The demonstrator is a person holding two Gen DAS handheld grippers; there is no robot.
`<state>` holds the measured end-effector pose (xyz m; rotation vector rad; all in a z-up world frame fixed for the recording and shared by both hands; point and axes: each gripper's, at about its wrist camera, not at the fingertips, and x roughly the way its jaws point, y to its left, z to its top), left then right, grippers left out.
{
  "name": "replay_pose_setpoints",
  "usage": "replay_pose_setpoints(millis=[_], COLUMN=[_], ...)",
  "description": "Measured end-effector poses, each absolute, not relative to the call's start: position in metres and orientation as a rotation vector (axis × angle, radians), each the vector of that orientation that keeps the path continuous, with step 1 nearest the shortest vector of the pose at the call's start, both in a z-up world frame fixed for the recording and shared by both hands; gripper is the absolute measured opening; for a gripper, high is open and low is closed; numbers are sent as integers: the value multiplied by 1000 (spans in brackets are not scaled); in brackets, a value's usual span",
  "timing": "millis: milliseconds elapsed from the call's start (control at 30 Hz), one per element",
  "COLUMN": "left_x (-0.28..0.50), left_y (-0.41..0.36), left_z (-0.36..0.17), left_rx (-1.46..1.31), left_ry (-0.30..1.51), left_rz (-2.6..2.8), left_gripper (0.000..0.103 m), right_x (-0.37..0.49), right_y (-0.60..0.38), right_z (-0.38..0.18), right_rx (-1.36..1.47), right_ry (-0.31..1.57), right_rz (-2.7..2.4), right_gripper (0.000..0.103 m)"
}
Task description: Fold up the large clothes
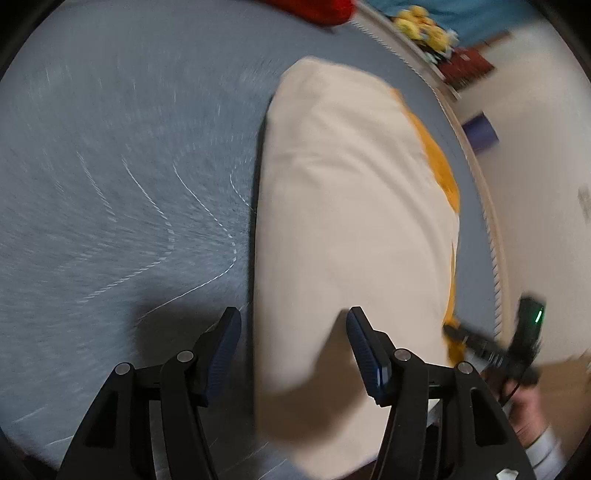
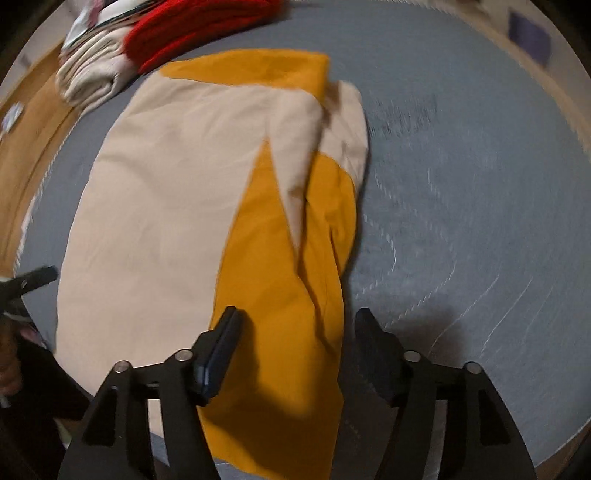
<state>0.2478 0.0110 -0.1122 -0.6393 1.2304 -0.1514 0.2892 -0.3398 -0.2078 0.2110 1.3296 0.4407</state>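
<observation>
A large cream and orange garment (image 1: pixel 351 206) lies folded in a long strip on the grey bed cover (image 1: pixel 110 184). My left gripper (image 1: pixel 293 314) hovers open over the strip's near end, its left finger (image 1: pixel 225 339) out past the cloth's left edge. Nothing is between the pads. In the right wrist view the same garment (image 2: pixel 155 221) shows cream on the left and orange on the right. My right gripper (image 2: pixel 298 314) stands open above the orange part, gripping nothing. Each gripper appears blurred at the edge of the other's view: the right gripper (image 1: pixel 517 332) and the left gripper (image 2: pixel 33 280).
A red cloth (image 2: pixel 192 26) and a folded cream pile (image 2: pixel 92 77) lie at the far end of the bed. A yellow plush toy (image 1: pixel 424 26) sits beyond the bed edge (image 1: pixel 480 177). A wooden floor (image 2: pixel 33 122) shows beside the bed. A hand and a sleeve (image 1: pixel 532 424) are at the lower right.
</observation>
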Motion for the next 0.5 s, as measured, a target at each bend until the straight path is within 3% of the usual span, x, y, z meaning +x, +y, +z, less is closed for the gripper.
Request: replay_pose_setpoints(millis=[67,267,300,367,400,500], left_x=[261,286,290,296,299,303], left_y=[16,19,19,17,16,10], left_z=[-131,-165,-168,-166,-164,-152], left_rx=[-741,-897,-910,-895,-873,-813], left_ry=[1237,1199,1183,1155,1141,1125], left_rz=[-180,-300,-319,-333,-334,-334], left_gripper=[66,74,74,73,68,53], right_x=[294,305,306,305,307,304], right_y=[-347,-351,-349,-340,-333,-317], right_z=[-221,-243,-244,-244,-242,-236], right_rx=[302,422,435,457,460,451], right_ry=[1367,1399,1395,1379,1367,1332], right_rz=[434,455,467,507,520,522], right_gripper=[70,70,67,51,39,22])
